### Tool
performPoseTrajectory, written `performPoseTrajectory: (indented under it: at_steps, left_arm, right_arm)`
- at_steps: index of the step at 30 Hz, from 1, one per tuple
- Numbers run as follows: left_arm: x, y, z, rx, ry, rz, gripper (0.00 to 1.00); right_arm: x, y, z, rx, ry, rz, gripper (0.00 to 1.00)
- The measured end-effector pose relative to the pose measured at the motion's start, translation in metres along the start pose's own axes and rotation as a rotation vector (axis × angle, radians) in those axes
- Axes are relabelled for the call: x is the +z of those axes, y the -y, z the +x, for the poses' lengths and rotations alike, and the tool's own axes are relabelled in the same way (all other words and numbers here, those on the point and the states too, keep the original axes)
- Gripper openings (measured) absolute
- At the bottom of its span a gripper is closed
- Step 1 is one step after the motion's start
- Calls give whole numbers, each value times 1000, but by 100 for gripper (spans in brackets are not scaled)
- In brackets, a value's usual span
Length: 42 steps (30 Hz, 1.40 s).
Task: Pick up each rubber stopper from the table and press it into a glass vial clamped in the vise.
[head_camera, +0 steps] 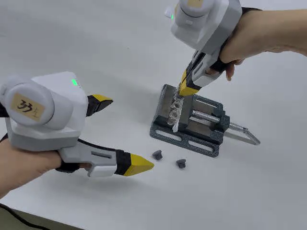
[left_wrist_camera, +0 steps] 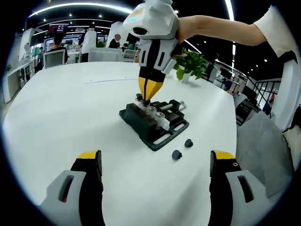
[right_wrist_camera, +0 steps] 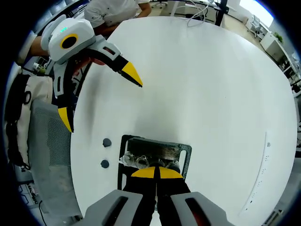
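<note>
A dark vise [head_camera: 209,136] stands mid-table and clamps a row of clear glass vials [head_camera: 174,113]. My right gripper [head_camera: 184,89] comes down from the upper right, shut, with its yellow tips on the far end of the row; anything under the tips is hidden. Its own view shows the shut tips [right_wrist_camera: 155,173] over the vials [right_wrist_camera: 136,162] and vise [right_wrist_camera: 181,151]. Two grey rubber stoppers [head_camera: 157,155] [head_camera: 181,163] lie on the table in front of the vise. My left gripper [head_camera: 122,133] hovers open and empty to the left of the stoppers [left_wrist_camera: 176,154] [left_wrist_camera: 188,142].
The vise's screw handle [head_camera: 242,132] sticks out to the right. White table [head_camera: 96,38] stretches all around; its near edge runs along the bottom left. A potted plant [left_wrist_camera: 190,63] stands at the table's far side, with chairs and people behind.
</note>
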<state>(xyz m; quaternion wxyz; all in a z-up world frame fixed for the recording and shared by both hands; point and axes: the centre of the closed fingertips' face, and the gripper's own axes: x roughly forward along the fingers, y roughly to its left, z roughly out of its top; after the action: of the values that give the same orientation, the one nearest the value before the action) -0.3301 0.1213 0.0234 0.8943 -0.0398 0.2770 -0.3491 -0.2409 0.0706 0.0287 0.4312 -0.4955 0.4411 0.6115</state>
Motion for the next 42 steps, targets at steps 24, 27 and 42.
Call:
performPoseTrajectory:
  at_steps: [24,27,42]
  left_arm:
    - [17,9,-3,-17,0,53,95]
    - [24,12,-5,-18,6,67,95]
    - [35,13,-15,-3,27,96,94]
  right_arm:
    - [1,-1,1,-37,-32,-87,0]
    - [2,-3,1,-38,-36,-66,0]
    - [-2,-2,-2,-45,93,40,0]
